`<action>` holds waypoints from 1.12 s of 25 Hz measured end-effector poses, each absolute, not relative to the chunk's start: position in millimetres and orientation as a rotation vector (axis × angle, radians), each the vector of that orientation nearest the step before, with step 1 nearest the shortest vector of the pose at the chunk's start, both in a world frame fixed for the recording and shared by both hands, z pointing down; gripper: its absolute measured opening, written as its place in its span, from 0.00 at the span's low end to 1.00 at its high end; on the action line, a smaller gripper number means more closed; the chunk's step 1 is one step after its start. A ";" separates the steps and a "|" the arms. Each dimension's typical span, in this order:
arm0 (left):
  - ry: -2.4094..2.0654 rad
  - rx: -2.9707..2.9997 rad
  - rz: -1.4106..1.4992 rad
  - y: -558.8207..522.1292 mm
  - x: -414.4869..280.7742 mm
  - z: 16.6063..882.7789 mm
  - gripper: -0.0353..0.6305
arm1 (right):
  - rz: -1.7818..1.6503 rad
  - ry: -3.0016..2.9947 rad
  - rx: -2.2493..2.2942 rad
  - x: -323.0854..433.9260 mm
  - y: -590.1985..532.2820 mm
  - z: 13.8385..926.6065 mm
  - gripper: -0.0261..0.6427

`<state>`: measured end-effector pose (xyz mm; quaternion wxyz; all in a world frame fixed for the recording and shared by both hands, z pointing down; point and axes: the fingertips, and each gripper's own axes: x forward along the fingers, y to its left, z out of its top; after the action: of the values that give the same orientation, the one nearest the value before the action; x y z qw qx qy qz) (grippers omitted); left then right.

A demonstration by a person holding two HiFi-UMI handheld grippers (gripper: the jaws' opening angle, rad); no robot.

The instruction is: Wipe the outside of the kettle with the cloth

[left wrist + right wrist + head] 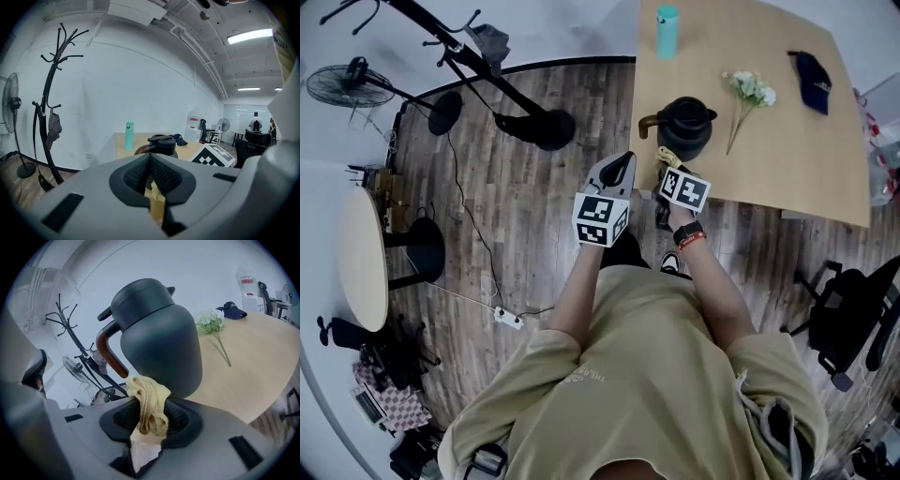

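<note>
Matt, smooth kettle [159, 333] — soft, nubbly cloth [149, 404] — smooth pale wood table [253, 357]

The table [787, 159] bears a teal bottle [667, 30], flowers [748, 92] and a cap [812, 81] (dark).

Occlusions, kettle and cloth
Kettle [161, 142] lower body behind left gripper [150, 161]; cloth [147, 394] lower end buried in right gripper [150, 422].

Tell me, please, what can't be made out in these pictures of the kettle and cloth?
Right gripper view: the cloth, clamped in the right gripper, overlaps the kettle; whether they touch can't be told.
Left gripper view: the left gripper hides the kettle's body; only its lid and handle show.
Head view: a marker cube covers the right gripper's jaws.
Bottle: any print is too small.
</note>
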<state>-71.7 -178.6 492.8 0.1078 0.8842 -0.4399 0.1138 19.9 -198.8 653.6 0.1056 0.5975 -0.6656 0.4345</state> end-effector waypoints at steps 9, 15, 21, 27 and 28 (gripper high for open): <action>-1.306 2.591 0.337 -169.4 -60.8 497.3 0.09 | 1.241 -1.960 1.735 43.1 -187.1 659.0 0.25; -1.289 2.603 0.330 -167.3 -44.8 495.6 0.09 | 1.233 -1.938 1.740 63.5 -179.9 660.7 0.25; -1.253 2.623 0.339 -166.9 -26.7 496.3 0.09 | 1.187 -1.910 1.753 83.6 -178.4 661.0 0.25; -1.246 2.620 0.352 -172.0 -20.0 499.9 0.09 | 1.117 -1.882 1.768 104.7 -183.5 661.0 0.25; -1.245 2.620 0.353 -173.5 -18.9 500.2 0.09 | 1.101 -1.878 1.771 108.0 -184.7 660.4 0.25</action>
<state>-18.9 -173.5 500.2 0.1096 0.8912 -0.4236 0.1200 108.0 -184.7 660.4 0.1669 0.6224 -0.6598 0.3867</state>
